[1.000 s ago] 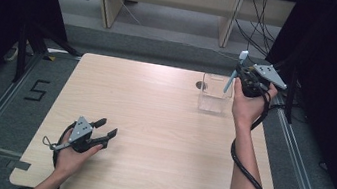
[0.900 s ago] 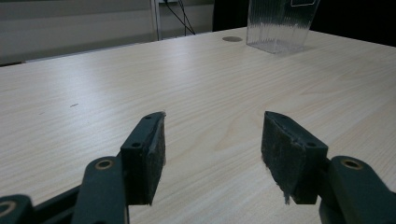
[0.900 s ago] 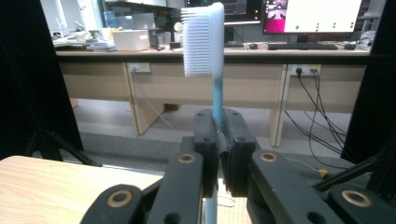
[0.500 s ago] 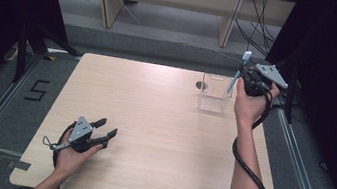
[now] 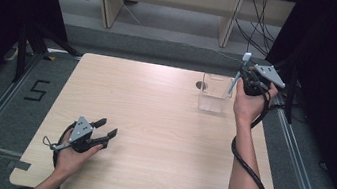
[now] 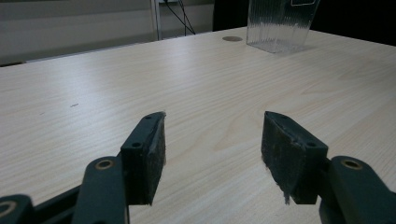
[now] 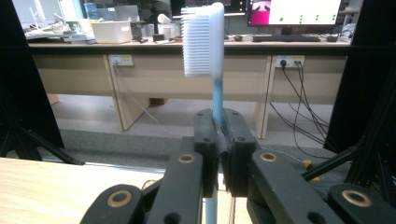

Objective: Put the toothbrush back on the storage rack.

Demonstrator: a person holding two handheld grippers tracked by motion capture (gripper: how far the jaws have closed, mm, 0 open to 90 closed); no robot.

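Pale wood is the table [image 5: 152,122] surface, and on it I count one clear plastic container [image 5: 215,93], standing at the far right just beside a small round hole [image 5: 201,85] in the tabletop. I count one toothbrush [image 5: 238,72], white-headed with a light blue handle, and two grippers, one in each hand.

My right gripper [image 5: 242,75] sits at the far right edge of the table, raised above the container's right side. Its jaws are pressed narrow around the toothbrush handle, and in the right gripper view [image 7: 217,135] the brush [image 7: 205,39] stands upright with its bristles facing left. The lower end of the handle points down toward the container; I cannot tell whether it reaches inside. Compared with a second ago, the right gripper and toothbrush have shifted only slightly, staying by the container's right side.

My left gripper [image 5: 107,128] rests low at the near left of the table, well apart from the container, jaws spread wide with nothing between them, as the left gripper view [image 6: 212,149] shows. It has not moved. The container [image 6: 280,23] looks empty from there, though its ribbed wall blurs the inside.
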